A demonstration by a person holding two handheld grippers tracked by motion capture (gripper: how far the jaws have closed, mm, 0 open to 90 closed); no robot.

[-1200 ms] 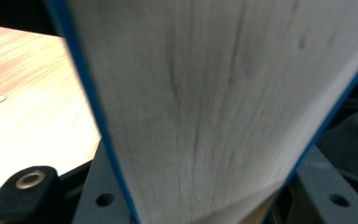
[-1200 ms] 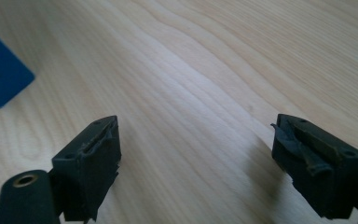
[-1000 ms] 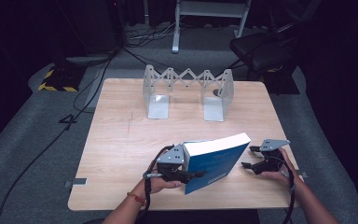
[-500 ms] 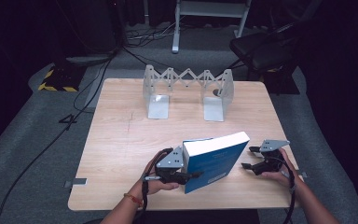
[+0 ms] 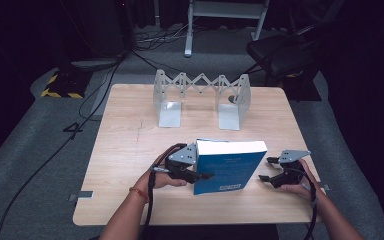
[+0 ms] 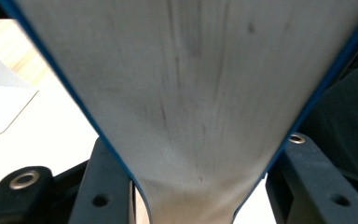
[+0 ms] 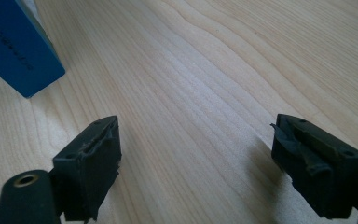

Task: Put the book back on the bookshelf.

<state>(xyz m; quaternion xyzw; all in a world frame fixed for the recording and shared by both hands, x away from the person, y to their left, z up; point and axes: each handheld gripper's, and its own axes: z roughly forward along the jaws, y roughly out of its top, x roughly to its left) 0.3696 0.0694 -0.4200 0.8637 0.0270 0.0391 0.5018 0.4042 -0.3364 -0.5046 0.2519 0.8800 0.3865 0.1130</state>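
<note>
A thick blue book (image 5: 230, 169) stands on its edge near the table's front, with its white page block facing up. My left gripper (image 5: 201, 173) is shut on the book's left end. In the left gripper view the pale pages (image 6: 186, 93) run between both jaws of the left gripper (image 6: 200, 196), and the blue covers press against the pads. My right gripper (image 5: 266, 169) rests to the right of the book, apart from it, open with nothing in it. In the right gripper view, bare wood lies between the jaws of the right gripper (image 7: 196, 158), and a corner of the book (image 7: 14, 51) shows at the upper left.
A folding metal book rack (image 5: 201, 97) with two upright end plates stands at the back of the wooden table (image 5: 125, 145). Cables and a yellow-black striped block (image 5: 60, 85) lie on the floor to the left. A dark chair (image 5: 280, 50) stands beyond the back right corner.
My left gripper has shifted a little away from the front edge and turned the book. Its top edge now lies level instead of slanting up to the right. The right gripper has stayed put.
</note>
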